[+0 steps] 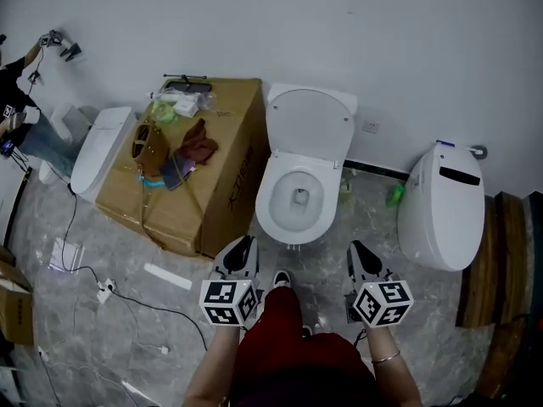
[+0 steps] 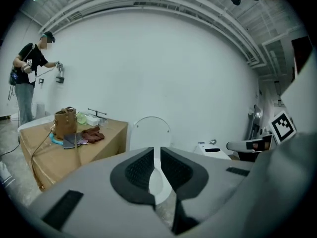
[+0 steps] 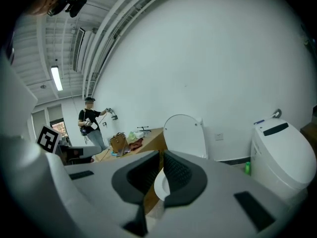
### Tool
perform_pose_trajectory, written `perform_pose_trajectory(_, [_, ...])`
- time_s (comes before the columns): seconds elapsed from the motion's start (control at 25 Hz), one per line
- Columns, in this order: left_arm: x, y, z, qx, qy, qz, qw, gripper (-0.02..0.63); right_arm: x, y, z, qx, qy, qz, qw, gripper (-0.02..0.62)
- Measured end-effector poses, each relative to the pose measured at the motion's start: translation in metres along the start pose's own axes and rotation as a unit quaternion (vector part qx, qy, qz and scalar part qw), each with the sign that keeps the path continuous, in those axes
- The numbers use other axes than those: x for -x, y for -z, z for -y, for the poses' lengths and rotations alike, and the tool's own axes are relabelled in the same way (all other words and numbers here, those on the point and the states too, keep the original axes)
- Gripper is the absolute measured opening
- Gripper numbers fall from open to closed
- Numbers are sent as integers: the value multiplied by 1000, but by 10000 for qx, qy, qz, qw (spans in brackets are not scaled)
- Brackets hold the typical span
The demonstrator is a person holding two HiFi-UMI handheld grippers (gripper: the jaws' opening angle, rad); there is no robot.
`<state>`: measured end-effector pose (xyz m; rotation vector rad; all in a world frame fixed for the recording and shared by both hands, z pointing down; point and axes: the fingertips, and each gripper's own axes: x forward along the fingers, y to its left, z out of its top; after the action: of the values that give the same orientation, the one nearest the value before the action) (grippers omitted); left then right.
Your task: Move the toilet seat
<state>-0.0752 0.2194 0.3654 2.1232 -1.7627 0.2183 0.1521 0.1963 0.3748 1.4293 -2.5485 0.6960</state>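
Observation:
A white toilet stands against the wall, its seat and lid raised upright above the open bowl. Both grippers hover in front of the bowl, apart from it. My left gripper is shut and empty at the bowl's front left. At the front right, my right gripper is also shut and empty. In the left gripper view the shut left gripper points at the raised lid. From the right gripper view, the right gripper aims left of the lid.
A cardboard box with a brown bag and a cloth stands just left of the toilet. Another white toilet is on the right and a third on the left. A person stands far left. Cables lie on the floor.

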Motion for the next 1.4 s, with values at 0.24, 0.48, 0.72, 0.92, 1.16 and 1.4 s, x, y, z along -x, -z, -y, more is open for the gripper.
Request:
perform_pose_trajectory(0.24, [-53,-6,-41,199,68,-300,9993,28,-63,-4,12,-223,146,-325,9991,18])
perform_pose_trajectory(0.48, [-100,6,-72,327,206,-758,9964,31,-115,6,24,-453,341,-770,9954,37])
perform_pose_trajectory(0.72, [-135,25,-93,518,384,-1153,9912,63,-146,27,40,-973,537,-1173,9869,111])
perform_pose_trajectory(0.92, [-160,51,-106,707,423,-1585,9839,94,-166,52,51,-1194,580,-1636,9776,188])
perform_pose_trajectory(1.16, [-185,103,-118,813,252,-2154,9728,126,-185,102,74,-1567,737,-2124,9617,242])
perform_pose_trajectory(1.4, [-212,165,-133,687,75,-2671,9612,137,-206,165,101,-1991,877,-2527,9428,252])
